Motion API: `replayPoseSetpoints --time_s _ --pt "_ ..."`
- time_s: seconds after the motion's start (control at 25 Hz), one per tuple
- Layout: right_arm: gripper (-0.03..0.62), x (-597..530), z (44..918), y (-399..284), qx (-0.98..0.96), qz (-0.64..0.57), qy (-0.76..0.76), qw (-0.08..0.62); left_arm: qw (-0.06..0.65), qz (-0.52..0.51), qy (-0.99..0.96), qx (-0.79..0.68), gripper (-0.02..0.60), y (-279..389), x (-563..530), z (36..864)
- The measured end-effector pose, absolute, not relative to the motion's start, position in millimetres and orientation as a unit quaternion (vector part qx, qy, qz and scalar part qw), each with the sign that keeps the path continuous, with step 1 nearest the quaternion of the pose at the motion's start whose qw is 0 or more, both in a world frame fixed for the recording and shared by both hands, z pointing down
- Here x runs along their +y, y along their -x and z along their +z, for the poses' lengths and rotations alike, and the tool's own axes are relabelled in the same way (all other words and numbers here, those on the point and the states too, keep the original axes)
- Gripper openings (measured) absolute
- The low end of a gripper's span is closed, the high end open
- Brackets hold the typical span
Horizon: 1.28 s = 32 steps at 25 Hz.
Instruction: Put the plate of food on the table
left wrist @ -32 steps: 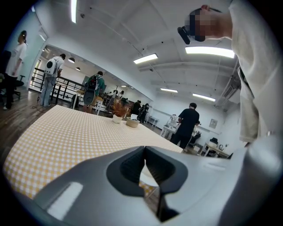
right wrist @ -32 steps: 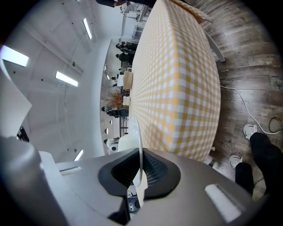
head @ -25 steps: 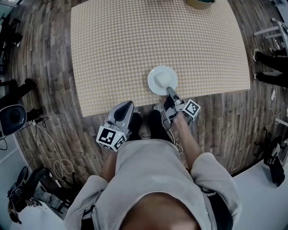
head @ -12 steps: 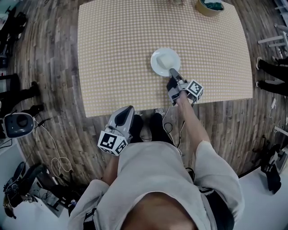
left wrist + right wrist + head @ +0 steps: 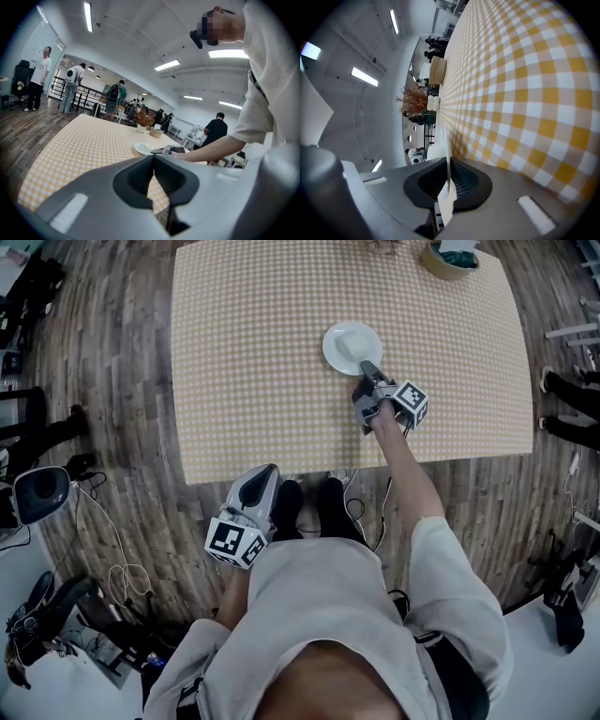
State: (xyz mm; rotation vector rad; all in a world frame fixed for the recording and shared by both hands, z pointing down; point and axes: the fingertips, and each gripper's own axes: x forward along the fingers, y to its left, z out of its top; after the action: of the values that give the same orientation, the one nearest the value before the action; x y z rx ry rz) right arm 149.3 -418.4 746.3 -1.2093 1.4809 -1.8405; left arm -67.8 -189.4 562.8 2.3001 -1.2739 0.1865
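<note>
- Table was covered with a yellow-and-white checked cloth; the floor around it was dark wood plank.
- White plate lay over the cloth's far-right part, well in from the edges; whether it touched the cloth could not be confirmed.
- Right gripper was clamped on the plate's near rim.
- Left gripper had its jaws together and empty, held off the table's near edge.
- Bowl and dried plant stood at the far edge; ceiling strip lights were lit.

An open lab hall — ceiling strip lights, wood floor, loose cables, people standing about.
</note>
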Motion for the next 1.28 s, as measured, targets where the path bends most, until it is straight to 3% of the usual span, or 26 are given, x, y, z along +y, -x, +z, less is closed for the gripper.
replayPoseSetpoints --time_s 0.8,0.88,1.04,1.28 --pt "0.018 -432.5 761.4 -140.8 0.476 -0.705 0.475 0.225 0.245 0.067 -0.839 -0.481 0.009 82.8 -189.6 558.5" --pt "0.053 -434.6 757.0 -140.5 0.485 -0.701 0.467 0.234 0.245 0.066 -0.839 -0.481 0.009 82.6 -189.0 557.6" --pt "0.189 -440.5 742.1 -134.4 0.509 -0.694 0.435 0.263 0.244 0.066 -0.839 -0.482 0.009 87.4 -187.2 556.9" --pt "0.246 -442.4 733.1 -131.4 0.546 -0.684 0.413 0.252 0.243 0.064 -0.842 -0.477 0.009 82.4 -187.3 554.6"
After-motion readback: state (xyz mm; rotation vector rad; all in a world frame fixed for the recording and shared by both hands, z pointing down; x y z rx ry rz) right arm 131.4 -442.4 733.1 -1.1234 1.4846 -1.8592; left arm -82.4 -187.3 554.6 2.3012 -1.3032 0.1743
